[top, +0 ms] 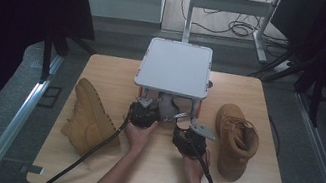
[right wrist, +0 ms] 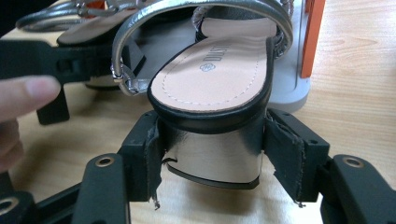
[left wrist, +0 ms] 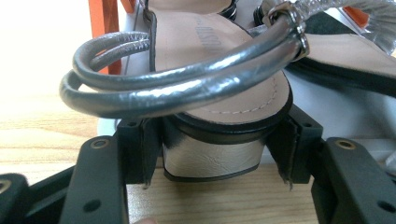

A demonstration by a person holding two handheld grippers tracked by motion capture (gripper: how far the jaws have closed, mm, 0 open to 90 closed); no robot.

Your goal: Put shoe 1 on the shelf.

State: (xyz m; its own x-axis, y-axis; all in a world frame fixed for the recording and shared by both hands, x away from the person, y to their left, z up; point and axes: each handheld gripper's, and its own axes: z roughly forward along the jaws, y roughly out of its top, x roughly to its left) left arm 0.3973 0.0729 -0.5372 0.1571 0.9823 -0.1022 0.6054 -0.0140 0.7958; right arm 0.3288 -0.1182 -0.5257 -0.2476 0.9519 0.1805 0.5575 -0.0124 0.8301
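Both forearms reach forward, left hand-held gripper (top: pixel 143 113) and right hand-held gripper (top: pixel 189 138) side by side, jaws clamped.

Two sandals are showing glossy, silver, metallic-looking leather on their block heels (left wrist: pixel 212 158) (right wrist: pixel 212 161), creased with fine cracks. Their rounded straps (left wrist: pixel 177 81) are gleaming the same way. The insoles (right wrist: pixel 217 74) are looking matt, tan and smooth, edged with stitching. The gripper pads (right wrist: pixel 282 154) are wearing frayed black cloth. The table (top: pixel 119 71) is showing pale wood grain. Two boots (top: pixel 87 119) (top: pixel 236 140) are looking like soft, matt suede.
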